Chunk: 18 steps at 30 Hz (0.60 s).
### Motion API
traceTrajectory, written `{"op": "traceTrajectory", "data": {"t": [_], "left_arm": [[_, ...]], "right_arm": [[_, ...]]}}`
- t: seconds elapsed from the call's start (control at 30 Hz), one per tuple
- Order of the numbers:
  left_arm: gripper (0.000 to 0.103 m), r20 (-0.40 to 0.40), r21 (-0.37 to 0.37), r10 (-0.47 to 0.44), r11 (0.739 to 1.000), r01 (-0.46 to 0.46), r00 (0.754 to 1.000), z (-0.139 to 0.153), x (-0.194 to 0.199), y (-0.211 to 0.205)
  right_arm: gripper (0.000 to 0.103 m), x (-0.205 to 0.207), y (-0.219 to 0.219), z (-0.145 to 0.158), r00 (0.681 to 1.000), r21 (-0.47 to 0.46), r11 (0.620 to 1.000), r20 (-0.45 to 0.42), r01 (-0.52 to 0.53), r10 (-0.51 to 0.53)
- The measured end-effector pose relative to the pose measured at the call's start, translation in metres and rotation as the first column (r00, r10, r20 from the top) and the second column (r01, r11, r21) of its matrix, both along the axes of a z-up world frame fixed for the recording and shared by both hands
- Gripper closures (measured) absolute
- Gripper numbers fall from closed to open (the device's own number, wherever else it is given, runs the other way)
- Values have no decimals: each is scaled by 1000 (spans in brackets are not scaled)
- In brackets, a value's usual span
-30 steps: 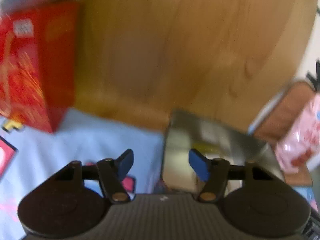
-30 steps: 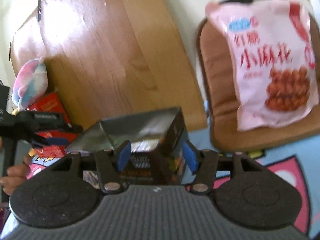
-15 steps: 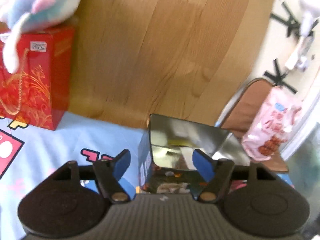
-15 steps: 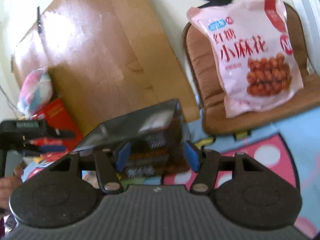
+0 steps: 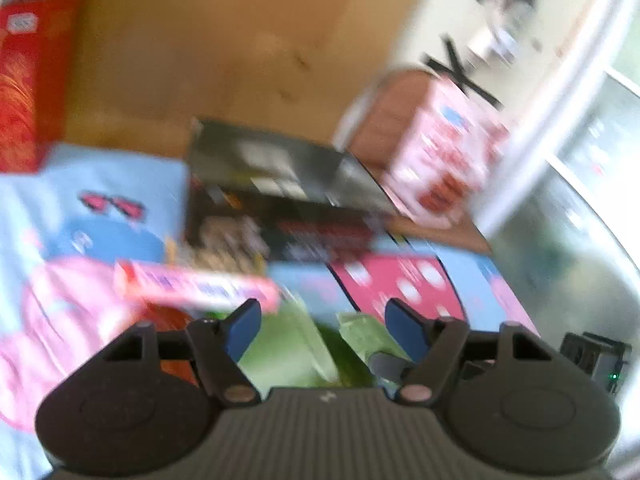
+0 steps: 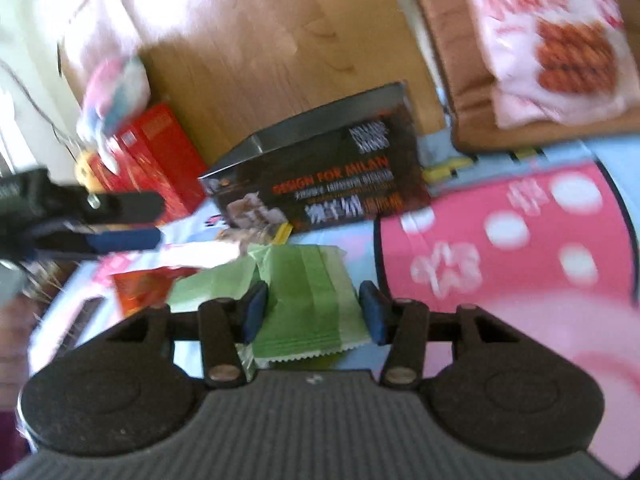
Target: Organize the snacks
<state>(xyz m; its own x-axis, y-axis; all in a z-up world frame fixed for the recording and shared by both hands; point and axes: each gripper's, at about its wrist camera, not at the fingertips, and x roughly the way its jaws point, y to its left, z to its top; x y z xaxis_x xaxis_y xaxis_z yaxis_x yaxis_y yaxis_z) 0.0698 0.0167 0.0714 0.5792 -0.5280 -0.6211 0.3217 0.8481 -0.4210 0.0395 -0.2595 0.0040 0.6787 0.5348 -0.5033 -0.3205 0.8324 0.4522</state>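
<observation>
A black snack box point(image 6: 320, 168) stands on the patterned mat point(image 6: 500, 240), free of both grippers. In front of it lie green packets point(image 6: 308, 300), a long pink packet point(image 5: 196, 288) and an orange packet point(image 6: 140, 288). My right gripper point(image 6: 313, 317) hangs low over one green packet; its jaws are closing with that packet between the blue pads, which do not visibly press it. My left gripper point(image 5: 324, 328) is open above the green packets point(image 5: 288, 352), gripping nothing. From the right wrist it shows side-on as the left gripper point(image 6: 158, 222). Both views are blurred.
A red gift bag point(image 6: 160, 152) with a plush toy point(image 6: 116, 92) on it stands at the left by a wooden board point(image 6: 248, 40). A pink snack bag point(image 6: 560, 40) lies on a brown cushion point(image 6: 452, 60) at the right.
Both grippers have drawn back from the black box, which now stands alone on the mat. The right gripper has dropped over a green packet. The left jaws have widened.
</observation>
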Motion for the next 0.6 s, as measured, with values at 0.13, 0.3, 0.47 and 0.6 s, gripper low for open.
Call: {"op": "traceTrajectory", "data": {"t": [0.13,0.3,0.47,0.6], "left_arm": [[32,6,21,-140,990,140,990,-17,-35,-17],[34,0,84,-139,987,139,990,-35,-67,-14],[36,-23,82,-55,995,57,998,-39,-82,14],[36,3,148,10,989,-10,1000,-35,-86,22]], "right_arm": [[50,-61,4,1,992,-37,995,89,-89,92],[49,-105,36,3,930,-168,940,170,-297,325],[38,-114,59,1,927,-315,926,238,-210,291],[37,-109,48,0,951,-279,946,209,-164,227]]}}
